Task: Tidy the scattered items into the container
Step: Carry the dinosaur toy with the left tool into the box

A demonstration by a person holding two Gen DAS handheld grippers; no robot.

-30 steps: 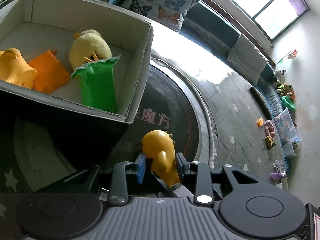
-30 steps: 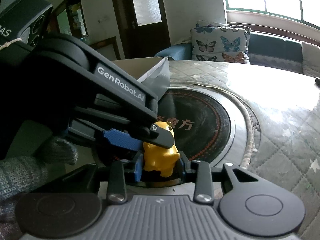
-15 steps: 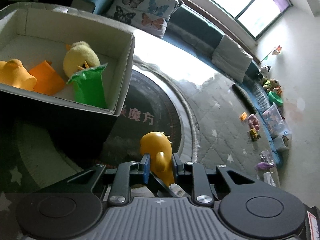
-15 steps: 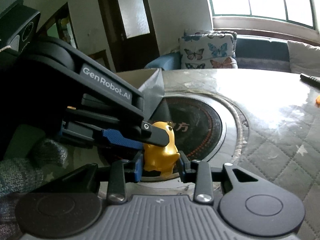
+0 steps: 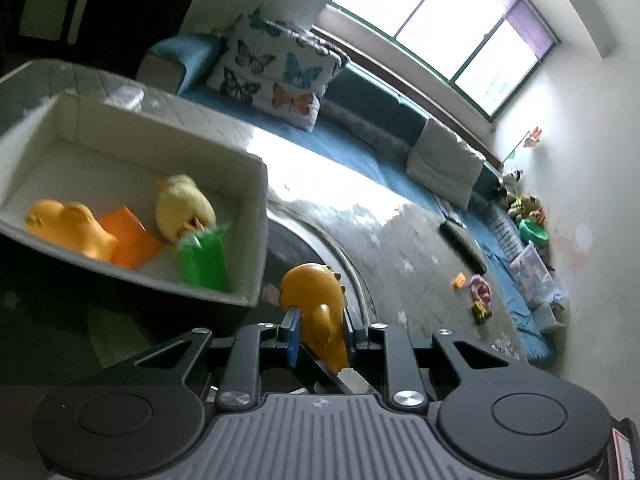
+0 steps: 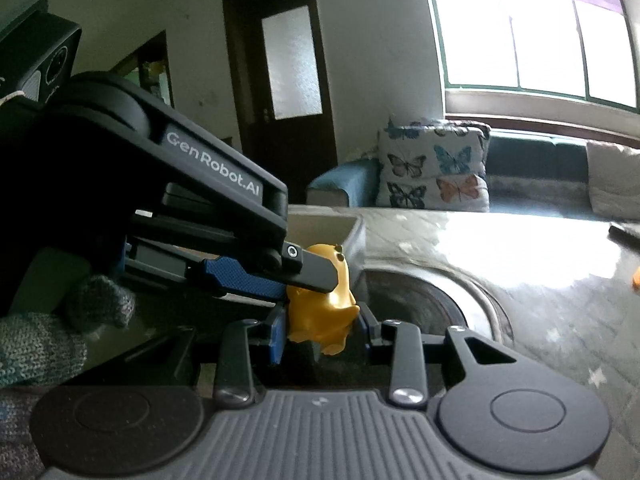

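Walls: pale, off-white; the right-hand wall (image 5: 580,128) is marked with faint stains low down.
Window: a wide window (image 5: 440,20) with a green frame above the sofa; bright daylight comes through, and a purple strip shows at its upper edge.
Door: a dark door (image 6: 280,76) with a frosted glass pane, in the right wrist view.
Sofa: a long teal sofa (image 5: 372,100) under the window.
Cushions: a butterfly cushion (image 5: 276,76) at one end, a grey cushion (image 5: 444,164) further along.
Table: a glossy quilted tabletop (image 6: 520,264) reflecting the window light.
Floor clutter: toys (image 5: 524,216) heaped by the right wall.
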